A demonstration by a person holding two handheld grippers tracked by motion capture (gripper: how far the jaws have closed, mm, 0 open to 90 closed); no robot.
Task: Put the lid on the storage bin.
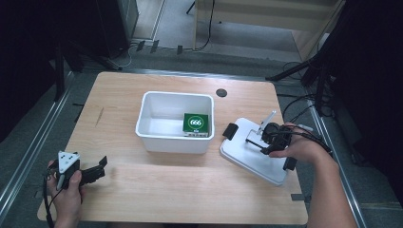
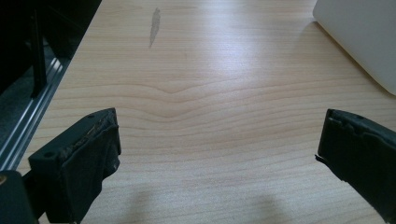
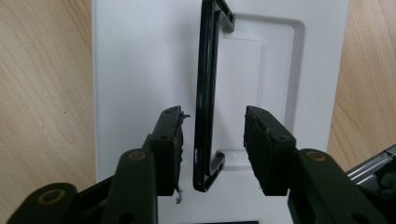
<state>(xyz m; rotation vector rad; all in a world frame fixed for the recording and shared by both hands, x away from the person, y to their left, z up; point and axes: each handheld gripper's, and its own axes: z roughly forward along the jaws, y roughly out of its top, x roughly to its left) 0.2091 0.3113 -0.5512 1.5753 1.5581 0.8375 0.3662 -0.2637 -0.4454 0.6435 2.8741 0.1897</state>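
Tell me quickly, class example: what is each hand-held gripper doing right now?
Left hand-held gripper: open, holding nothing, over bare table.
Right hand-held gripper: open, jaws either side of the lid's black handle, not clamped.

Black two-jaw left gripper (image 1: 92,170) with grey three-cornered plate; black right gripper (image 3: 212,147) with brass-coloured rivets.

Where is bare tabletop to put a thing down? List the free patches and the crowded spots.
Free: the left strip of the wooden table beside the white plastic bin; the near edge between left claw and flat white lid; the far edge behind the bin. Crowded: the right side, where the right claw straddles the lid's black handle.
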